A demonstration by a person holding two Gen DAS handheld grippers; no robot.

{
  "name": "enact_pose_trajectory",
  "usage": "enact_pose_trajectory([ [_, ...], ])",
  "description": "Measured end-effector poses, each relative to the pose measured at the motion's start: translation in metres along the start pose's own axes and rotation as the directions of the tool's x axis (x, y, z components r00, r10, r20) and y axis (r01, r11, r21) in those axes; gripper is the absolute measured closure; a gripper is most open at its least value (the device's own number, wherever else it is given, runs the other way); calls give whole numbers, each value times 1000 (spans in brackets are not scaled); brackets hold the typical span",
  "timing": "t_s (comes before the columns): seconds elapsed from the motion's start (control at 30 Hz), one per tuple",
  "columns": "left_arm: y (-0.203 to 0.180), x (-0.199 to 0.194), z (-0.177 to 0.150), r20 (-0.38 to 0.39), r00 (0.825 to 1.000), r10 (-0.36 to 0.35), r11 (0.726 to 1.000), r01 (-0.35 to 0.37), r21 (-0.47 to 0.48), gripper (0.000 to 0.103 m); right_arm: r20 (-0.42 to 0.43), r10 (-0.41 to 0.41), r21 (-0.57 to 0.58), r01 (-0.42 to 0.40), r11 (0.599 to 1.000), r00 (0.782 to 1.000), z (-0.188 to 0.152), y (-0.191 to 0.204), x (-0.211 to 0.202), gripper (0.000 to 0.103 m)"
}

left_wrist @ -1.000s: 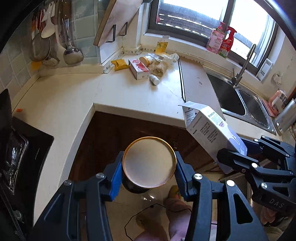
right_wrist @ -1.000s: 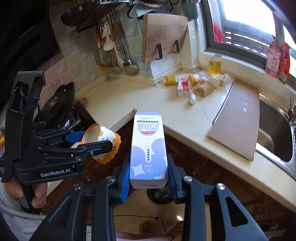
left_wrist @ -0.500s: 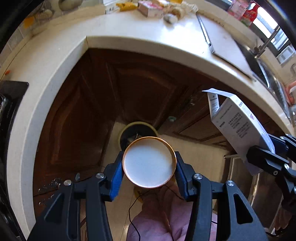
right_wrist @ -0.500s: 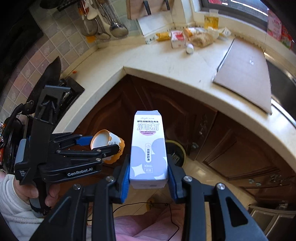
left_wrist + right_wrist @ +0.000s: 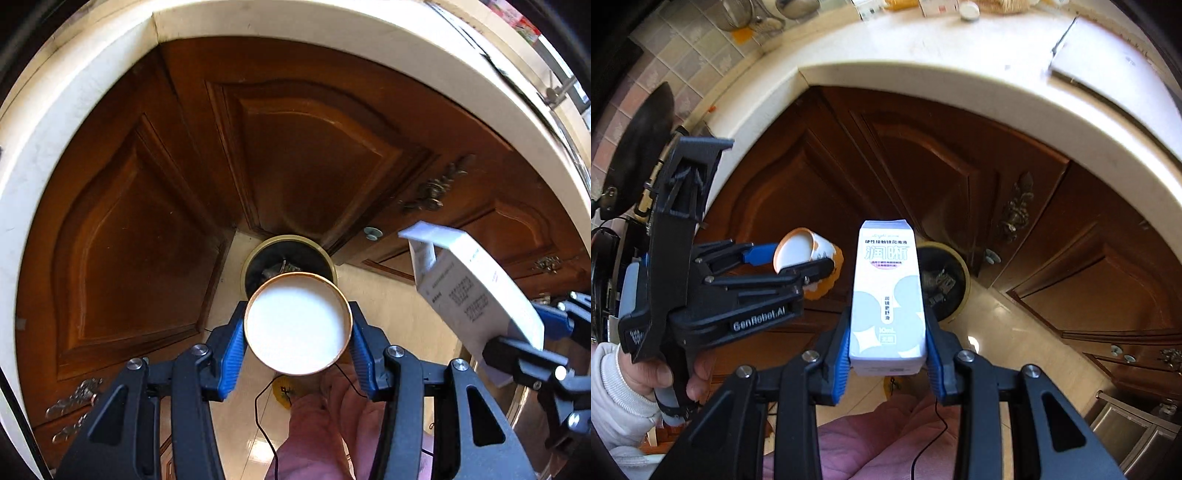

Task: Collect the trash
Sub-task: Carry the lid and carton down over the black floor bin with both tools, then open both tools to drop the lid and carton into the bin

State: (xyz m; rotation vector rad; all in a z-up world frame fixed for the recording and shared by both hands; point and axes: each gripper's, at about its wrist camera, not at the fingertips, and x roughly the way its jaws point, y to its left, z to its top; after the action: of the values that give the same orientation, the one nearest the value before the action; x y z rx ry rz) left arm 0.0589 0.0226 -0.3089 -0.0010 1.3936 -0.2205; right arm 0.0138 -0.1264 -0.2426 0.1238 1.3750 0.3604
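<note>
Both cams sit on the hand-held grippers, looking steeply down along the fingers at the floor in front of the corner cabinets. Left wrist cam looks past its cup [image 5: 297, 326], held close up, w/ the bin [image 5: 255, 258] right behind it; the right gripper [image 5: 532, 336] w/ its carton [image 5: 472, 288] shows at the right edge. Right wrist cam sits a bit to the side, carton [image 5: 886, 295] close up, left gripper [image 5: 798, 260] at left. Shared: bin [image 5: 955, 266], cabinet doors [image 5: 303, 147], bench [image 5: 960, 59] edge, floor.
</note>
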Motion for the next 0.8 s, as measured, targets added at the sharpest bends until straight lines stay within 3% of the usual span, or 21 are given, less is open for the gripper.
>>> enact_pose_trajectory([
  [0.27,11,35,24,-31,999,-15,1000,14,-26,49,-80,-10,12,11,1000,997,17,-19,44,68],
  [0.33,14,39,26,-32,999,-12,999,11,-37,40,-99,-12,14,14,1000,995,23,-23,56,68],
  [0.4,18,44,28,-31,1000,-6,999,5,-52,39,-115,-21,8,22,1000,993,28,-25,67,68],
  [0.67,42,56,19,-22,1000,15,993,-17,-119,38,-176,-42,-1,42,999,983,44,-31,102,68],
  [0.8,56,48,8,9,997,75,985,-73,-157,38,-206,-57,-21,54,998,977,56,-25,118,68],
])
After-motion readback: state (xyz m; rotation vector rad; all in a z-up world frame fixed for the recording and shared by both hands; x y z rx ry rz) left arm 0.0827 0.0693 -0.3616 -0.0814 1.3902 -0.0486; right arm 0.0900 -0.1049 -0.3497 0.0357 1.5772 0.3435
